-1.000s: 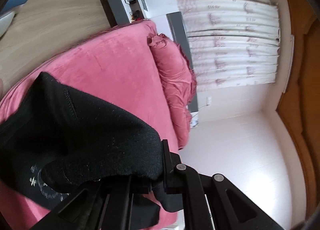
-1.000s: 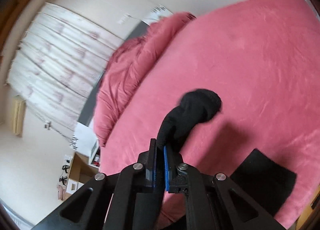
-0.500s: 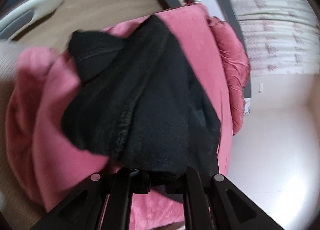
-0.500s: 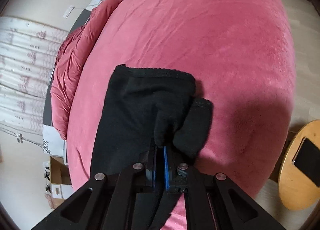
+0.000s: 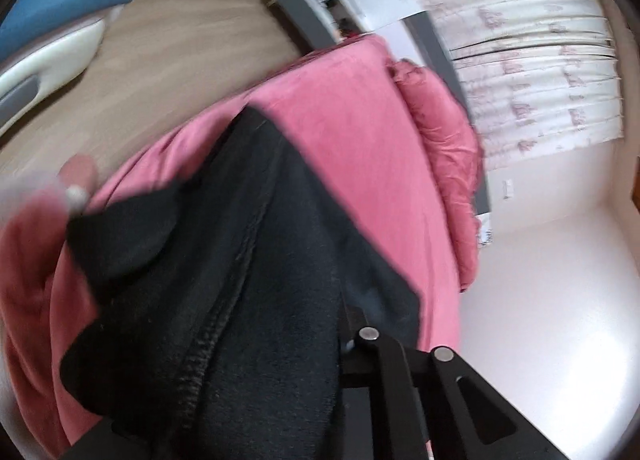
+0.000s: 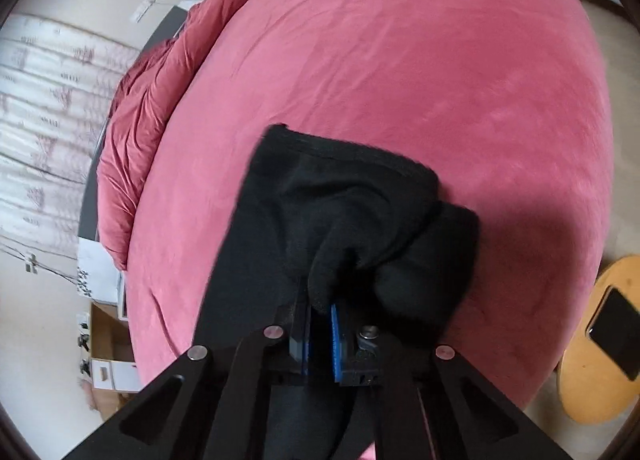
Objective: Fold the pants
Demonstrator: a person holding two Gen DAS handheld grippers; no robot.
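Observation:
The black pants [image 6: 340, 195] lie on the pink bed [image 6: 440, 59]. In the right wrist view my right gripper [image 6: 320, 316] has its blue pads slightly apart, with a bunched black fold still between them. In the left wrist view the pants [image 5: 256, 280] drape over my left gripper [image 5: 304, 344] and hide its left finger and the gap; only the right finger [image 5: 372, 344] shows. The view is motion-blurred.
A crumpled pink duvet [image 6: 152, 99] lies at the bed's head by the curtained window [image 5: 532, 59]. A round wooden side table [image 6: 600, 340] with a phone stands by the bed's right edge. Cardboard boxes [image 6: 108, 352] sit on the floor at left.
The pants came down from the air and spread out along the bed. The right gripper's pads have parted slightly. The left gripper shifted, with more cloth over it.

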